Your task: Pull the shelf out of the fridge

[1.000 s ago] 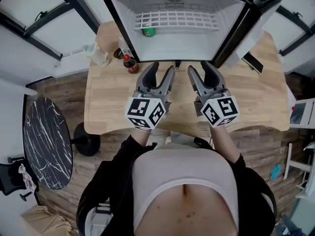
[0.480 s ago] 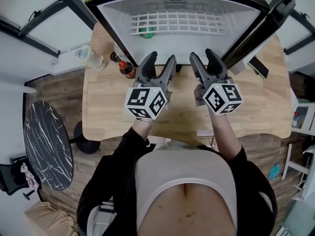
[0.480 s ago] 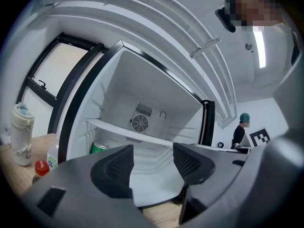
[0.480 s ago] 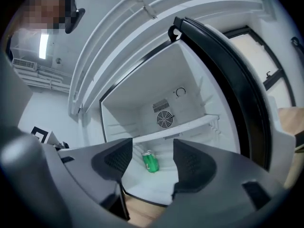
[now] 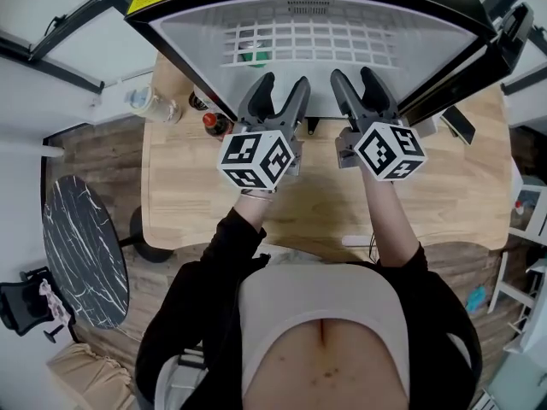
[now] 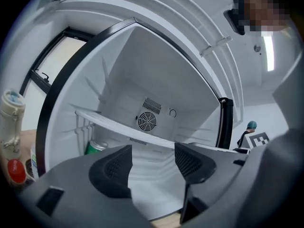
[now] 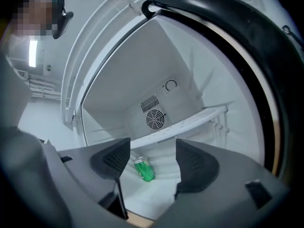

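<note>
Fridge [image 5: 479,17] open on desk [image 5: 188,186]. White wire shelf [image 5: 299,41] seated inside, green can [image 5: 255,56] beneath. Left hand-held gripper [image 5: 284,84] and right hand-held gripper [image 5: 355,77] side by side at fridge mouth. Jaws of both just been opening, now spread, gripping nothing. Shelf untouched.

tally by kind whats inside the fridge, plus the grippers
wire shelf: 1
green can: 1
grippers: 2 (left gripper, right gripper; the jaws of both have just been opening, nothing held)
total: 4
</note>
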Action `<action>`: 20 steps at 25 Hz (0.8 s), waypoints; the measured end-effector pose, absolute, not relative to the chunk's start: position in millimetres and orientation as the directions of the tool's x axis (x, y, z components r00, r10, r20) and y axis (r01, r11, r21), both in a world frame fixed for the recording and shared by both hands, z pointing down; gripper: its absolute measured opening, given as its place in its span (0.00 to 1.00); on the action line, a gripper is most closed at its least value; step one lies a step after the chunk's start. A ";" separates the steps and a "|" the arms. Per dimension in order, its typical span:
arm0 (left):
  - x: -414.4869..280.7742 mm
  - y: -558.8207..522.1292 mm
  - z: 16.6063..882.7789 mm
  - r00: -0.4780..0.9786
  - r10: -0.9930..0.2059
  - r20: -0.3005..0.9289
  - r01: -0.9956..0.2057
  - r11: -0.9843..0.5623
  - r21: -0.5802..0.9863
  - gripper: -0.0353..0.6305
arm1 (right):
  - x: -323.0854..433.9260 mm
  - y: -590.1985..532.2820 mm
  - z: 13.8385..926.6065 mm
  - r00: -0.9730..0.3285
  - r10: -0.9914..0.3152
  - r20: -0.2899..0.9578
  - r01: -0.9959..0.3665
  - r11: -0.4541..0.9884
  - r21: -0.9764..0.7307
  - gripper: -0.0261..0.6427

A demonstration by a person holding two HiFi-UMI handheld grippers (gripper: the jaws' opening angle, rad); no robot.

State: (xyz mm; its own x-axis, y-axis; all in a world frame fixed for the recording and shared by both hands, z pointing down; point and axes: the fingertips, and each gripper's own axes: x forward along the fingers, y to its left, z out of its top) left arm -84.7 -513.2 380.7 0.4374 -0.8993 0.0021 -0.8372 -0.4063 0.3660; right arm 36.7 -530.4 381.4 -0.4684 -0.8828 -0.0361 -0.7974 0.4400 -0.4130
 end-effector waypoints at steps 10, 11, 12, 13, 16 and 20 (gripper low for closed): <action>-86.6 -539.5 376.4 0.424 -0.906 -0.005 -0.823 -0.388 0.415 0.49 | 33.2 -559.9 379.1 -0.456 -0.888 -0.049 -0.782 0.427 -0.454 0.51; -87.5 -541.4 376.1 0.420 -0.908 -0.005 -0.824 -0.383 0.418 0.49 | 32.5 -562.0 378.8 -0.456 -0.889 -0.050 -0.781 0.426 -0.457 0.51; -88.3 -543.4 375.8 0.416 -0.909 -0.006 -0.823 -0.379 0.423 0.50 | 31.7 -564.1 378.3 -0.455 -0.889 -0.052 -0.779 0.425 -0.462 0.51; -88.8 -545.4 375.5 0.414 -0.910 -0.006 -0.821 -0.376 0.428 0.50 | 31.1 -566.2 377.7 -0.453 -0.890 -0.055 -0.776 0.424 -0.467 0.51; -89.7 -550.5 375.7 0.402 -0.916 -0.008 -0.825 -0.366 0.430 0.50 | 28.7 -571.4 376.7 -0.453 -0.890 -0.059 -0.767 0.422 -0.484 0.51; -90.2 -559.4 374.0 0.386 -0.922 -0.016 -0.810 -0.348 0.472 0.50 | 27.7 -578.4 376.5 -0.452 -0.890 -0.063 -0.753 0.418 -0.509 0.52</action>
